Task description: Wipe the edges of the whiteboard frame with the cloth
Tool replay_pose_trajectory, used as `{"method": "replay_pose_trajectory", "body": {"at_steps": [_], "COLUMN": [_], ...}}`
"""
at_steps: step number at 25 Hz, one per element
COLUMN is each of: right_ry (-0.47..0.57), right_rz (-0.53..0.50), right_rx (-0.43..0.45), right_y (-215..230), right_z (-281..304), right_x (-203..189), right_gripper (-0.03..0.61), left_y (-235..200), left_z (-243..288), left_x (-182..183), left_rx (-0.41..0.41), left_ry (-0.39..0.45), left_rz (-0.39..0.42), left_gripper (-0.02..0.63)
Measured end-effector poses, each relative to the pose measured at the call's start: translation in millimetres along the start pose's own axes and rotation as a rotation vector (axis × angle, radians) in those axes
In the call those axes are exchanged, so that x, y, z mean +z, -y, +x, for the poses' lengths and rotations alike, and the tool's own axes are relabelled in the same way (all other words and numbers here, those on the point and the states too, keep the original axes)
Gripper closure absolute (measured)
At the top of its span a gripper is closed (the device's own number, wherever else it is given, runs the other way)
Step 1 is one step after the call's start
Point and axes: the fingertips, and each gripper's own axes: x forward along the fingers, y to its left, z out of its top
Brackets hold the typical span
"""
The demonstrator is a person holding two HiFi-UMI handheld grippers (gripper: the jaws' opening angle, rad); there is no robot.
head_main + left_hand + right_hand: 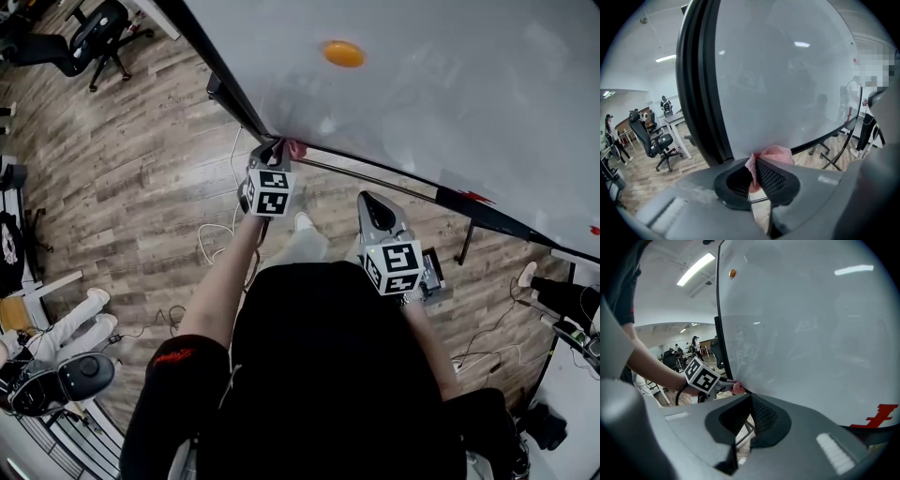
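Note:
A pink cloth (774,153) is pinched in my left gripper (754,174), which is shut on it and presses it against the bottom left corner of the whiteboard (787,79). The black frame (696,89) runs up the board's left side, and the lower frame edge (825,138) runs off to the right. In the head view the left gripper (272,157) holds the cloth (296,148) at the frame corner (265,133). My right gripper (749,414) is shut on nothing and hangs back from the board, below its lower edge (375,199). From the right gripper view the cloth (738,388) shows at the corner.
An orange magnet (344,53) sticks to the board, and red marks (476,197) sit near its lower edge. A black office chair (94,37) stands at the far left on the wood floor. Cables (217,242) trail on the floor. The board's stand legs (463,246) reach down at the right.

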Motion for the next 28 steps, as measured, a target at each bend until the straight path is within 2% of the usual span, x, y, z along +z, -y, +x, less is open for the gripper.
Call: {"method": "replay_pose_trajectory", "body": {"at_steps": [28], "right_ry": [-0.008], "right_rz": [-0.056], "right_rx": [0.092], "right_y": [-25], "right_z": [22], "right_x": [16], "right_gripper": [0.577], "left_y": [-50], "left_z": [-21], "left_x": [-9], "left_rx": [0.128], "left_ry": [0.001], "left_rz": [-0.088], "left_gripper": [0.597]}}
